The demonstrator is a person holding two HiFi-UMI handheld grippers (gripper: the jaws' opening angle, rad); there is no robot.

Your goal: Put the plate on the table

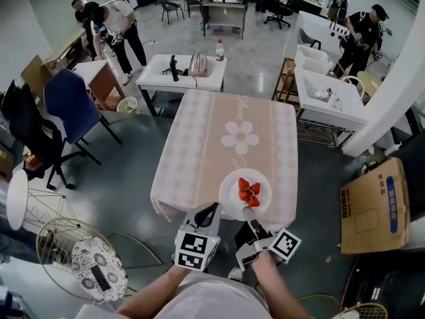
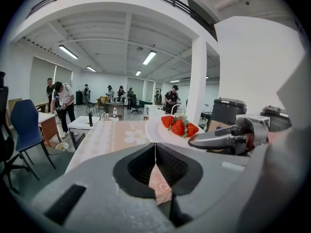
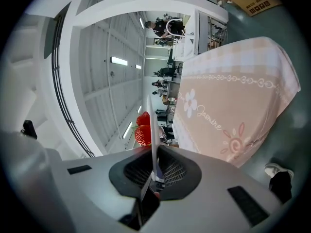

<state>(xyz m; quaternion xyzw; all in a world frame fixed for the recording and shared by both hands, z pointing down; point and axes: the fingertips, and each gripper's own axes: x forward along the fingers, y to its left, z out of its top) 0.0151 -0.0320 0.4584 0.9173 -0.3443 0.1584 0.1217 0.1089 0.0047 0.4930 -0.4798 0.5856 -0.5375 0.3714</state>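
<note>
A white plate (image 1: 232, 196) with three strawberries (image 1: 250, 191) hovers over the near edge of the table (image 1: 199, 145), which has a pink flowered cloth. My right gripper (image 1: 247, 212) is shut on the plate's near rim. In the right gripper view the plate (image 3: 153, 130) stands edge-on between the jaws of my right gripper (image 3: 154, 171), with the strawberries (image 3: 142, 130) on its left. My left gripper (image 1: 211, 211) is just left of the plate, shut and holding nothing. In the left gripper view my left gripper (image 2: 155, 154) points past the plate (image 2: 158, 127) and the table (image 2: 104, 135).
A blue chair (image 1: 73, 105) stands left of the table and a white side table (image 1: 182, 72) with a bottle (image 1: 219, 49) beyond it. White desks (image 1: 329, 105) are at the right, a cardboard box (image 1: 375, 208) is on the floor, and a wire stand (image 1: 73, 244) is near left. People work at the back.
</note>
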